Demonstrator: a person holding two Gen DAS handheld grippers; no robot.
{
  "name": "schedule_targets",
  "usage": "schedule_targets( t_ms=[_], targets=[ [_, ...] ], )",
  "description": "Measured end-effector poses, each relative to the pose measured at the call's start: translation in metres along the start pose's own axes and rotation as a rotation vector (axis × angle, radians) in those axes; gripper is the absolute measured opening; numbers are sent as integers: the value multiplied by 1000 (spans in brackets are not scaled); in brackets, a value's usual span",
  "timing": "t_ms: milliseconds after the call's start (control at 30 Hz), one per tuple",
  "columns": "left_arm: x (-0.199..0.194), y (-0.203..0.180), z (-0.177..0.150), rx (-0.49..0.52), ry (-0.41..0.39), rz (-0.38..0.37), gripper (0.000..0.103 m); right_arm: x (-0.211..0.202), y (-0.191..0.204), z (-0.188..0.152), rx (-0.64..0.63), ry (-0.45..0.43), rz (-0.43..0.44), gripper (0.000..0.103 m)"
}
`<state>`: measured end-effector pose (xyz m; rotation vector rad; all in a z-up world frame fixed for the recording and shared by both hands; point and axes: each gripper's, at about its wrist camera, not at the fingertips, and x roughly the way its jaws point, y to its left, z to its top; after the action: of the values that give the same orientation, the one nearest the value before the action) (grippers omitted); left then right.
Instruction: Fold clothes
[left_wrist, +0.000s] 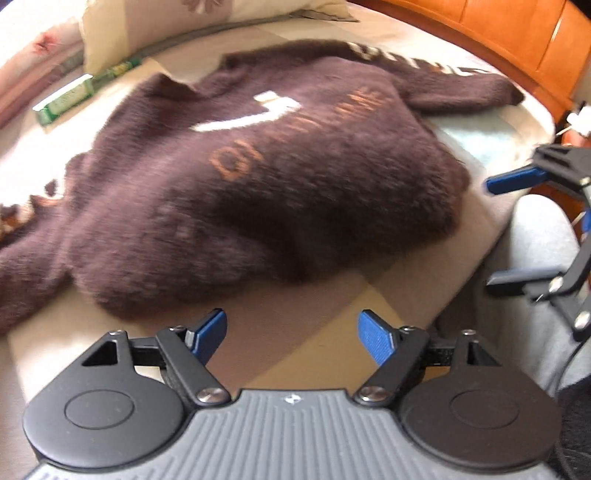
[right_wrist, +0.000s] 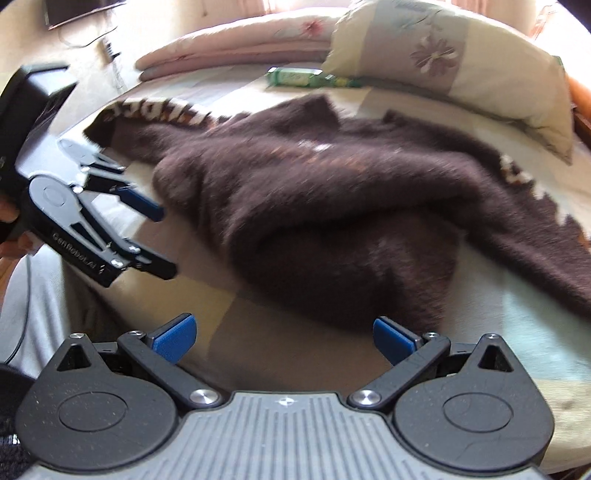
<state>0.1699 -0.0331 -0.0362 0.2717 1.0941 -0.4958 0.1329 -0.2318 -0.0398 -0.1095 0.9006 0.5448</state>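
Lying spread on the bed (left_wrist: 417, 291), the dark brown sweater (left_wrist: 258, 184) has its front up, with the hem toward the near edge of the bed and the collar toward the pillow (right_wrist: 461, 62). Its long axis so runs away from both grippers, and the sleeves go out to the two sides.

The left gripper (left_wrist: 291, 332) hovers just before the hem, more to the left half of it, its fingers (left_wrist: 208, 330) wide apart and with nothing between them. The right gripper (right_wrist: 282, 338) is also open and empty; in its own view the hem's right corner lies just ahead of the right finger. Neither touches the cloth.

Both hands are near the hem, one for each side, so I judge that the next move is a grasp of the hem or of the side edges, to begin the first fold. A green packet (right_wrist: 295, 77) lies far up near the pillow, well apart.
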Motion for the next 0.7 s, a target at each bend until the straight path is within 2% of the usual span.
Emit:
schedule_targets(
  t_ms=[200,267,367,533,700],
  targets=[
    [11,6,13,-14,-3,-14,79,33,8,3,-34,91,76,103],
    [12,12,21,-23,-27,-19,79,39,12,8,-64,92,79,103],
    [14,27,38,-77,-56,-53,79,41,8,28,-89,58,65,103],
    [11,48,68,-105,-119,-63,79,21,-16,76,-64,-87,30,103],
    [6,79,109,-143,-201,-65,79,27,-46,121,-71,-147,-71,103]
  ],
)
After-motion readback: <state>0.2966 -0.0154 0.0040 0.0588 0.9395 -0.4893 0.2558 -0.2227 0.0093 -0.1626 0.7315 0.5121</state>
